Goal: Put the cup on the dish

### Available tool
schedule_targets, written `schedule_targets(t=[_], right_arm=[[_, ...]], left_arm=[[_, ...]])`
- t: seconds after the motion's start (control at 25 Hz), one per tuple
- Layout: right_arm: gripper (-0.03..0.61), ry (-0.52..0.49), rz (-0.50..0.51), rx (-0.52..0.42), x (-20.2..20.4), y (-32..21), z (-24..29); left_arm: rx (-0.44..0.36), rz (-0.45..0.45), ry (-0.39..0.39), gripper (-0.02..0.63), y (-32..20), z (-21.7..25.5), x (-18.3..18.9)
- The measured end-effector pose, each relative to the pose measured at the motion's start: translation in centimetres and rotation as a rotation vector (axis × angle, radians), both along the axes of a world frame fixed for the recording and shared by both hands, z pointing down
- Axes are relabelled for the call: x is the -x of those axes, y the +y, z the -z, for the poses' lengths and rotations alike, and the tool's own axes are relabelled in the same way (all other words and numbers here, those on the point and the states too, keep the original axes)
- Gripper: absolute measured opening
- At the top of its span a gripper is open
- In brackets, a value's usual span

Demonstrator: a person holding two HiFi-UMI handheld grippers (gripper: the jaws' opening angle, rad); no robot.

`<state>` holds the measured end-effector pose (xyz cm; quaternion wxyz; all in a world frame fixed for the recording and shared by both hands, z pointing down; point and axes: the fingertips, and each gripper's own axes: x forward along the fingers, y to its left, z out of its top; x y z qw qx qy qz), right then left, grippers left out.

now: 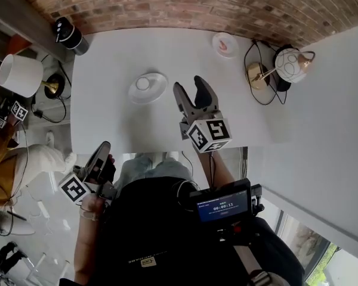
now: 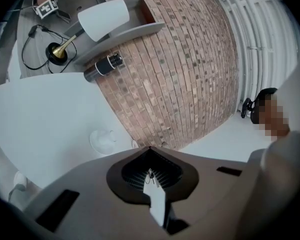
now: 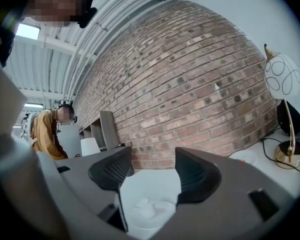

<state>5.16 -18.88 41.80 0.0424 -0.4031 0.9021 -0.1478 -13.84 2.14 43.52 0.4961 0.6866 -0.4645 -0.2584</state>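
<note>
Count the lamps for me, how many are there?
2. A white-shade lamp stands left of the table; a round globe lamp stands at its right end. None looks hidden.

Dish partly behind right claw; pink thing on far saucer too small to tell

Ahead of the right tool the bench lies bare, with the dish just to its left and a lamp and looped cable crowding its right.
</note>
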Motion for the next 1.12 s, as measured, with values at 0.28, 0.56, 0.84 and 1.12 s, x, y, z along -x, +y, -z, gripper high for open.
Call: schedule_targets(t=[0.28,0.56,0.84,1.12], right_arm=[[0.268,-0.03,-0.024,-0.024,-2.1,0.5,2.5],[0.268,-0.06,-0.019,-0.057,-2.9,0.9,4.4],[0.268,-0.082,0.016,-0.092,-3.5,1.5,7.0],[0.268,-0.103,0.06,-0.136,-3.3,2.5,9.8]], left_arm=[[-0.021,-0.087,0.01,0.005,-3.3,0.7,-2.1],[-0.058,-0.149,0.008,0.005,-6.7,1.8,-3.4],[-0.114,-0.188,-0.003,0.005,-10.0,3.8,-4.8],[-0.184,-0.192,-0.012,0.005,-13.4,6.5,-5.1]])
